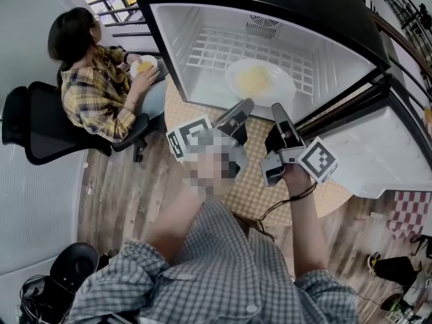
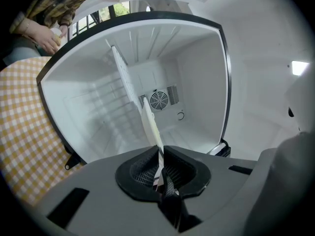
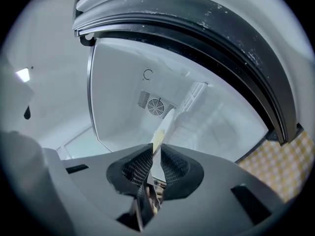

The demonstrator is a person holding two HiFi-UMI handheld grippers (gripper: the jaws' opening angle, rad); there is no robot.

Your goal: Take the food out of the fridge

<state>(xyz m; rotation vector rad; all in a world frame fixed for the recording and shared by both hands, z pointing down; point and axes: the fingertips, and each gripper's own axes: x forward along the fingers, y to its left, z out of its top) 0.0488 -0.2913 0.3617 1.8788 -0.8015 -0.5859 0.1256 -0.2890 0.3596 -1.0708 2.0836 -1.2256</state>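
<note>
centre left, the jaws of the left gripper point(image 1: 245, 105) are pinched nearly together on the near rim of the round white plate of pale yellow food point(image 1: 260, 81), seen on the white wire shelf point(image 1: 202, 49) inside the open black fridge point(image 1: 324, 12). further right, the jaws of the right gripper point(image 1: 277, 110) are clamped on the same rim. with such thin edge holds, the plate could be tilted by uneven pulls and the food spilled.

Glossy white plate point(image 1: 284, 90), smooth white plastic fridge lining point(image 1: 177, 46), matt checked tablecloth point(image 2: 19, 132)
</note>
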